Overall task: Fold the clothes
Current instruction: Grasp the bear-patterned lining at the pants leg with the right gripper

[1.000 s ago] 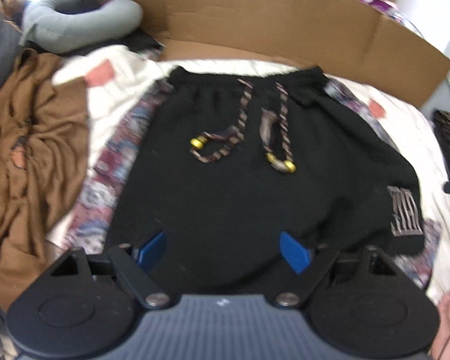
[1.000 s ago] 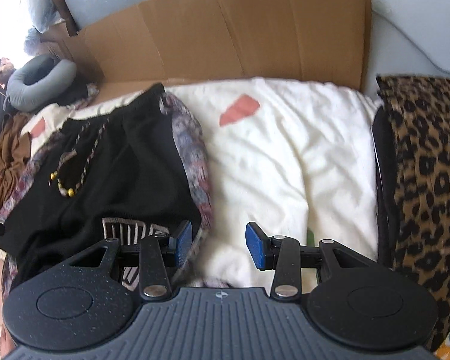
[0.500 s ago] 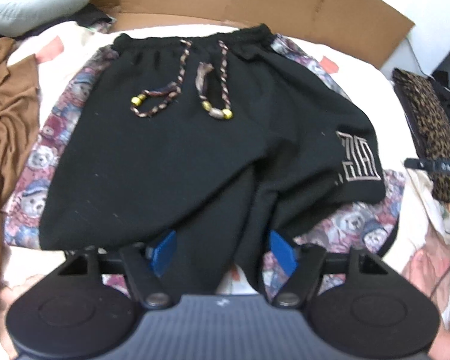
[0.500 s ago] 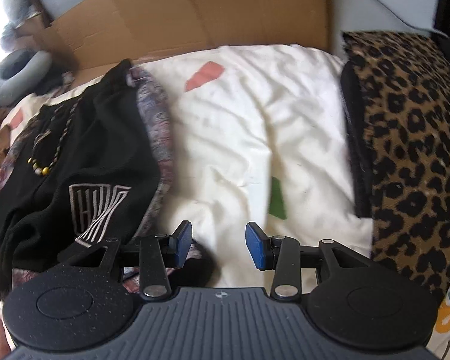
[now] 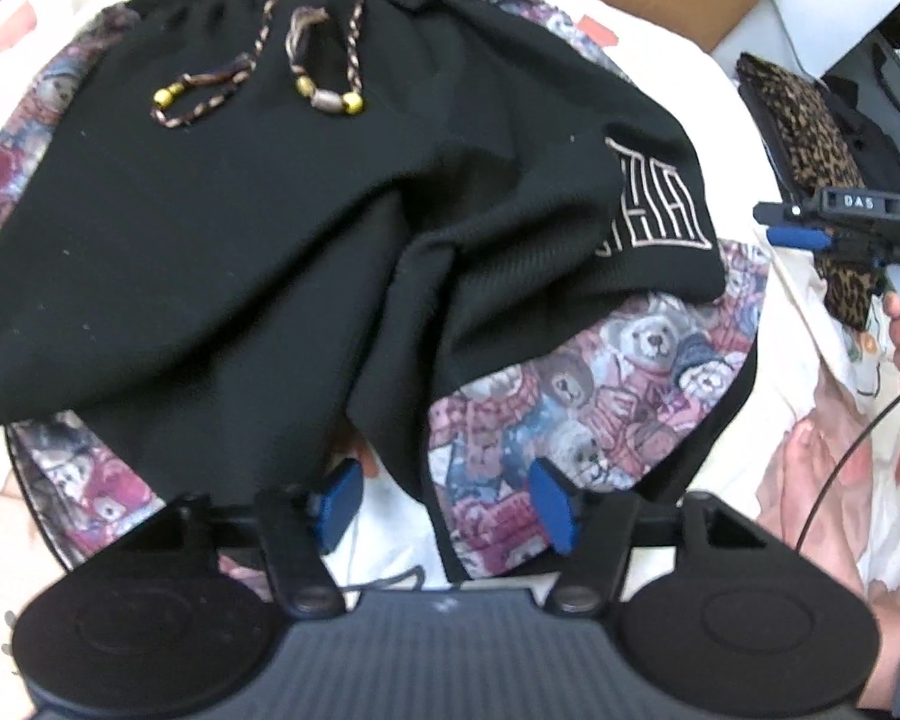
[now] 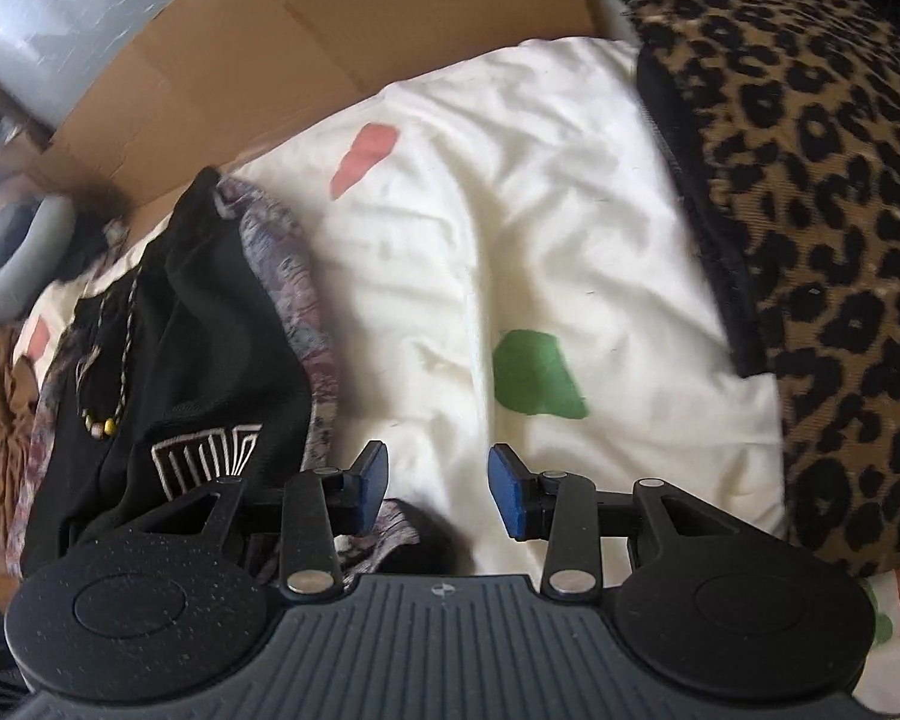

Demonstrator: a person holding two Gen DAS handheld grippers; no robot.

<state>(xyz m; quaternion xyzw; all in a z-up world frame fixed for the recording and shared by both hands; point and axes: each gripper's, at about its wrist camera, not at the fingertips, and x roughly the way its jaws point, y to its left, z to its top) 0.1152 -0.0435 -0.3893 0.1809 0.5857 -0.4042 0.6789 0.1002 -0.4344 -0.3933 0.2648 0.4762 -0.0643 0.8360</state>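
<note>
Nearer now, right claw (image 5: 768, 225) reads "DAS".

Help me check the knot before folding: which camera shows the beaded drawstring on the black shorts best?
The left wrist view: the drawstring lies in full view below the waistband of the black shorts, both beaded ends distinct. The right wrist view shows it small, oblique and partly blurred at the left edge.

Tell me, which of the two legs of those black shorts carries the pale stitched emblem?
The leg on the right side of the left wrist view, on the black shorts: its hem bears the emblem, while the other leg is plain black.
</note>
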